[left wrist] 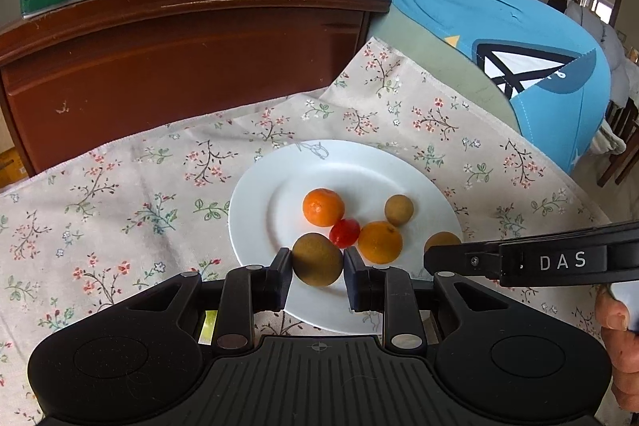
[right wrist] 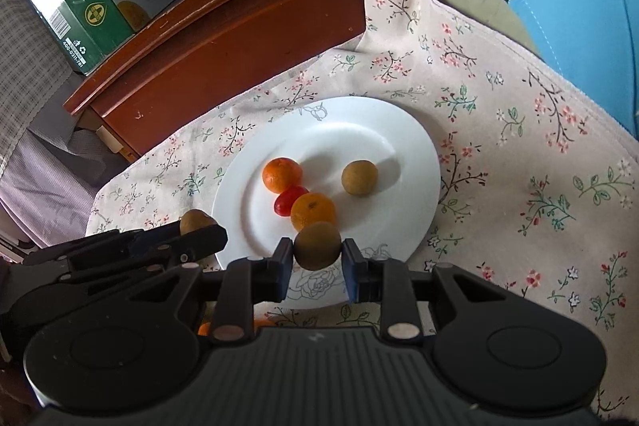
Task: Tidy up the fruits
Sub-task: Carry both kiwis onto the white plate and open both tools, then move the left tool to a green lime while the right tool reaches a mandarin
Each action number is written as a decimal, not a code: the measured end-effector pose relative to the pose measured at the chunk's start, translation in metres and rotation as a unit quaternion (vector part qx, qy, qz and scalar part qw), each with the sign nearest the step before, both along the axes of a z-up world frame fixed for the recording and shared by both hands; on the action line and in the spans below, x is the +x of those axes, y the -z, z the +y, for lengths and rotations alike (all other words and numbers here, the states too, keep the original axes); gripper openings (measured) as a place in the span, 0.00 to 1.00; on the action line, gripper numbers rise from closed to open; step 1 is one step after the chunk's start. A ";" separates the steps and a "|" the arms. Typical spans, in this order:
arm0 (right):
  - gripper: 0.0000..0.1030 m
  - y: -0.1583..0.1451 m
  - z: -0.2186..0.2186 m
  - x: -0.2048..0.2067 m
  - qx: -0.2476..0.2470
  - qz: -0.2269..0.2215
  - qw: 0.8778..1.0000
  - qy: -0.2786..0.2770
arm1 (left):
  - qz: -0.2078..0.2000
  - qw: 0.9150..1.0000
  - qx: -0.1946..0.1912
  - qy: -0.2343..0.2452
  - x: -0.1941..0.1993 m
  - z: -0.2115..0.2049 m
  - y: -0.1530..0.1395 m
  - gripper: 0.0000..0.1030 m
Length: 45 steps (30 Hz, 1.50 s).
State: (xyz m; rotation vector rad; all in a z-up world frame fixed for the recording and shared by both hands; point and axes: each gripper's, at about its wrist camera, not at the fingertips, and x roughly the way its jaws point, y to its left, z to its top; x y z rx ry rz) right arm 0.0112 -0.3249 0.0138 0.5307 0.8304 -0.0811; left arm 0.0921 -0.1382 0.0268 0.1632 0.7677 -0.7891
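A brown fruit is clamped between each gripper's pads, over the near rim of the white plate (right wrist: pixel 415 146).
Left gripper (left wrist: pixel 317 262), right gripper (right wrist: pixel 317 252); two oranges (right wrist: pixel 281 174), one red fruit (right wrist: pixel 285 204) and one more brown fruit (right wrist: pixel 359 178) are counted on it.

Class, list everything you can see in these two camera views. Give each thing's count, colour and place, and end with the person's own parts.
plate: one, white, on the cloth
oranges: two, orange, on the plate
tomato: one, red, on the plate between the oranges
brown fruits: three, brownish-green, one on the plate, one in each gripper
cloth: one, beige floral, under the plate
cabinet: one, reddish-brown wood, behind the cloth
cartons: two, green and dark blue, on the cabinet
fabric: one, blue with sailboat print, right of the cabinet
left gripper: black, fingers shut on a brown fruit
right gripper: black, fingers shut on a brown fruit
right hand: one, at the left view's right edge
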 end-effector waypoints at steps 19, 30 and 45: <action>0.31 -0.003 -0.008 0.011 0.003 -0.021 0.999 0.030 | -0.029 0.996 -0.016 -0.078 0.012 0.011 -0.029 0.88; 0.36 -0.006 0.007 0.008 -0.003 -0.023 1.000 -0.008 | -0.011 0.994 0.030 -0.102 0.010 0.033 -0.030 0.92; 0.36 -0.009 0.039 -0.011 -0.038 -0.025 0.997 -0.060 | -0.006 0.988 0.041 -0.150 -0.020 0.080 -0.026 0.92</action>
